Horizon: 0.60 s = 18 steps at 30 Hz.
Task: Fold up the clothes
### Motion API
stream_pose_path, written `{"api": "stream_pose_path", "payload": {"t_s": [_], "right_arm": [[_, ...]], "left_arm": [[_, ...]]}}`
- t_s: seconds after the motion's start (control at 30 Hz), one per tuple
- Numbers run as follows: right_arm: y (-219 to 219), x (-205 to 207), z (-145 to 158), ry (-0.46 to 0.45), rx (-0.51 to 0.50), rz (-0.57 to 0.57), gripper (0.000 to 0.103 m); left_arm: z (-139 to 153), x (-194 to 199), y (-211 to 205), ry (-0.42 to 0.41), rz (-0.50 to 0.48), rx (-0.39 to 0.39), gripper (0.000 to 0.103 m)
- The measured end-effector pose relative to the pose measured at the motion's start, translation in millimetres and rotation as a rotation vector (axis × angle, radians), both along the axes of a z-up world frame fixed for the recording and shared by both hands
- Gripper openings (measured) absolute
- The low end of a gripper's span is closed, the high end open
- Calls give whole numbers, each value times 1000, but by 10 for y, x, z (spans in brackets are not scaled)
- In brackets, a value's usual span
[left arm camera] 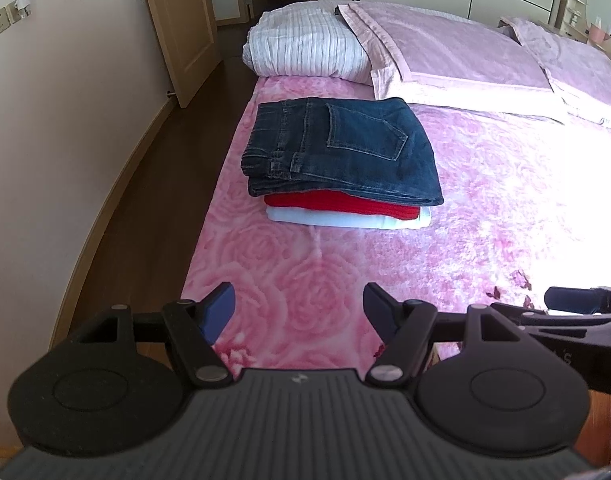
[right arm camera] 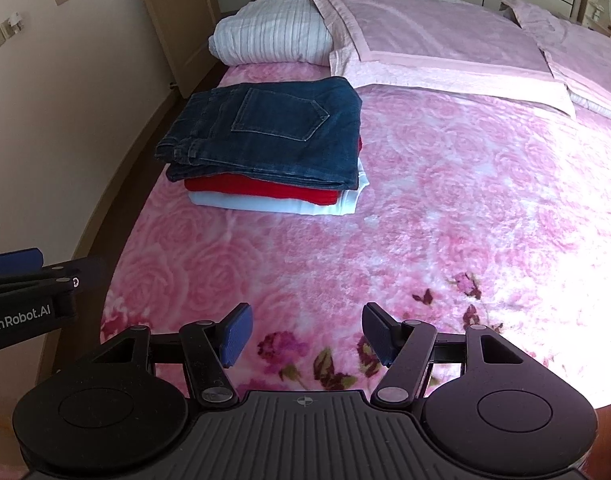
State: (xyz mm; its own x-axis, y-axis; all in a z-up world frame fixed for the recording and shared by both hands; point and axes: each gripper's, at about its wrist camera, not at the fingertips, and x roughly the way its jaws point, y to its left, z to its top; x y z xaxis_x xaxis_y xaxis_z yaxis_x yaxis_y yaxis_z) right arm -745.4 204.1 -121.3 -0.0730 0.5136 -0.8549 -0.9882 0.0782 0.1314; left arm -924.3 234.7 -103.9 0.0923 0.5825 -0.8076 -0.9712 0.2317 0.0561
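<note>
A neat stack of three folded garments lies on a bed, near its left edge. On top are dark blue jeans [left arm camera: 341,148], folded with a back pocket facing up and the waistband toward the left. Beneath them is a folded red garment [left arm camera: 341,205], and at the bottom a folded white garment [left arm camera: 347,220] that sticks out a little at the right side of the stack.

The bed is covered by a pink blanket [left arm camera: 485,208] with a rose pattern. Beyond the stack, at the head of the bed, a white striped pillow [left arm camera: 305,48] lies at the left, with a pale pink pillow [left arm camera: 445,52] overlapping its right side.

Both tongs hover over the near part of the blanket, well apart from the stack. The left tongs [left arm camera: 299,316] stand wide, with nothing between the blue pads. The right tongs [right arm camera: 307,334] also stand wide and empty, just beside the left ones.

A wooden floor [left arm camera: 145,184] and a cream wall with switches run along the bed's left side.
</note>
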Motion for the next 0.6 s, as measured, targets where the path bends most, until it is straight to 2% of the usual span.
{"api": "stream_pose_path", "payload": {"t_s": [0.6], "right_arm": [[261, 26, -1, 5, -9, 41, 64]], "left_arm": [[41, 61, 174, 36, 34, 9, 68]]}}
